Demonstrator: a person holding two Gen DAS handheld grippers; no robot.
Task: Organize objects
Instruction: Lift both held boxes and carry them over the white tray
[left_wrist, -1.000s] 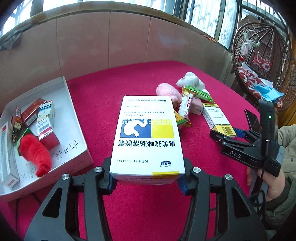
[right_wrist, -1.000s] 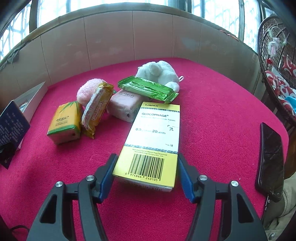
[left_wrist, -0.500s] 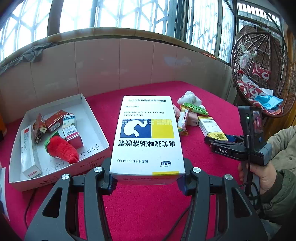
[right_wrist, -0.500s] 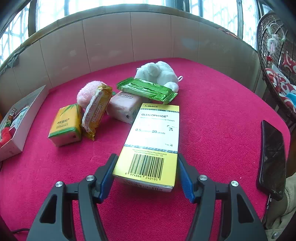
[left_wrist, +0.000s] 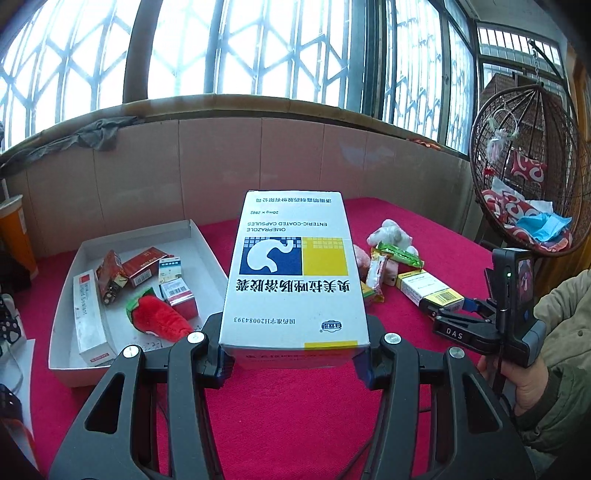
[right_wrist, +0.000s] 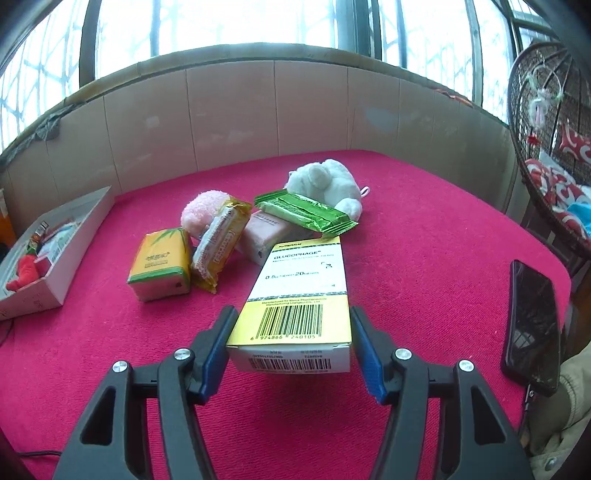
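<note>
The left gripper clamps the omeprazole box; carry it level to the white tray on its left. The right gripper straddles the Glucophage box, with contact unclear.

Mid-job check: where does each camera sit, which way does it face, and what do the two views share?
Left wrist: on the left hand-held gripper, looking along its fingers over the clamped omeprazole box toward the white tray and windows; the person's right hand with the right hand-held gripper shows.
Right wrist: on the right hand-held gripper, looking over the Glucophage box between its fingers toward the snack pile; a sleeve shows at the edge.
Shared: tray, Glucophage box, green wrapper, white plush.
</note>
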